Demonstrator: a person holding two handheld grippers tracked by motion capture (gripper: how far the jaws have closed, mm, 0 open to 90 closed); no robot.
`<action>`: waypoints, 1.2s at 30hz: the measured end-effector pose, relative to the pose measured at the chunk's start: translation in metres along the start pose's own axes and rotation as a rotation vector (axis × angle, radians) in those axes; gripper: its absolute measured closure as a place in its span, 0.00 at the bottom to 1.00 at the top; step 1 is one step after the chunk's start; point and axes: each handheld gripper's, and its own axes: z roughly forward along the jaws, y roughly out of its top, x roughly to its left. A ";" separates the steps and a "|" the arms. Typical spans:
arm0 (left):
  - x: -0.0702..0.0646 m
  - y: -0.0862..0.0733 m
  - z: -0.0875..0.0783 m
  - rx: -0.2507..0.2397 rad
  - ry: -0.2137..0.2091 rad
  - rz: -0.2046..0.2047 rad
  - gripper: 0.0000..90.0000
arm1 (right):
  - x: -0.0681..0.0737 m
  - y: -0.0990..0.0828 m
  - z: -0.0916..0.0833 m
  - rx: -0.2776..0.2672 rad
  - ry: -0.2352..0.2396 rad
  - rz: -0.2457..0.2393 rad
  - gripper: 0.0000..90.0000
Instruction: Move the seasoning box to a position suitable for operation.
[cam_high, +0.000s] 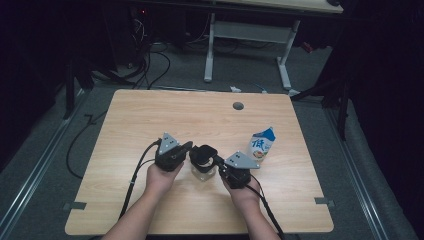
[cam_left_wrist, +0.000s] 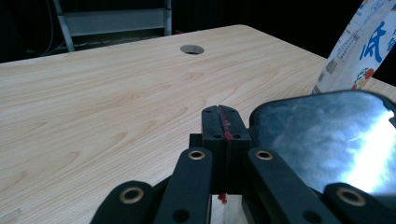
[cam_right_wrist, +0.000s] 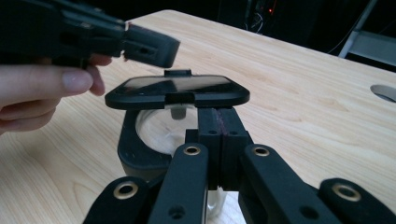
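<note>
The jar (cam_high: 202, 170) is standing at the near middle of the table (cam_high: 150, 120), between both grippers. The right gripper (cam_right_wrist: 222, 122), jaws together, seems to be lifting the hinged lid (cam_right_wrist: 177, 91) by its edge; it could slip and snap down. The left gripper (cam_high: 186, 148), also closed, is hovering level beside the lid, near the milk carton (cam_high: 261, 146).

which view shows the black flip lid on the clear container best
The right gripper view: the black flip lid shows edge-on, raised above the container's opening. The left gripper view shows only its glossy top; the high view shows it small.
</note>
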 end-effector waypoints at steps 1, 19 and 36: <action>0.001 -0.002 -0.004 0.004 0.002 0.002 1.00 | 0.001 0.001 0.000 -0.001 0.001 0.002 1.00; -0.022 -0.028 -0.048 0.040 -0.034 0.020 0.90 | 0.004 0.016 0.002 -0.003 0.002 -0.013 1.00; -0.043 -0.019 -0.042 -0.020 -0.096 0.027 0.95 | 0.008 0.022 0.003 -0.011 0.013 -0.021 1.00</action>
